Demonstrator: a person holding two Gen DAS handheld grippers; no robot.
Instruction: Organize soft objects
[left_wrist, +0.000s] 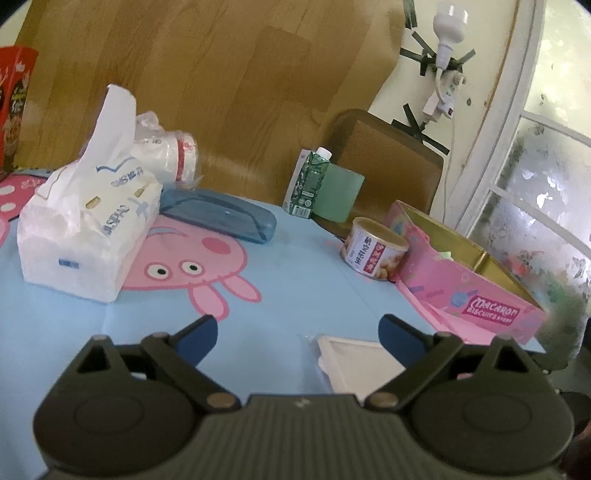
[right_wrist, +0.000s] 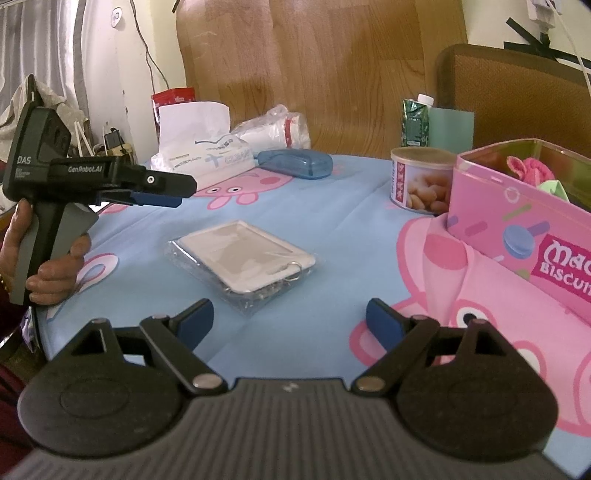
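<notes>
On the blue cartoon-print surface (right_wrist: 332, 236), the pink biscuit box (right_wrist: 524, 221) serves as the landmark: it stands open at the right side, and inside it lie a pink fluffy soft object (right_wrist: 530, 169) and a pale green one (right_wrist: 552, 187) just beside it. Touching or nearly touching the box's left end stands a small tin can (right_wrist: 419, 181) with a food label. Behind the box, near the wooden panel, a green drink carton (right_wrist: 415, 122) stands upright beside a pale green cup (right_wrist: 452, 127). Left of the box, well apart from it on bare cloth, lies a flat white card holder in clear wrap (right_wrist: 245, 258) with a metal ring at its near corner. Farther left and back sit a blue transparent case (right_wrist: 295, 164), a tissue pack (left_wrist: 88, 229) with a sheet sticking up, and a stack of paper cups in plastic (left_wrist: 166, 151) behind it. The left gripper (left_wrist: 297, 332) hovers above the surface left of the box with its jaws spread wide and nothing between them; the card holder's corner shows just beneath. The right gripper (right_wrist: 290, 321) also hangs over the surface, jaws wide apart and holding nothing, with the card holder just ahead. From the right wrist view the left gripper appears held in the person's left hand (right_wrist: 51, 269).
</notes>
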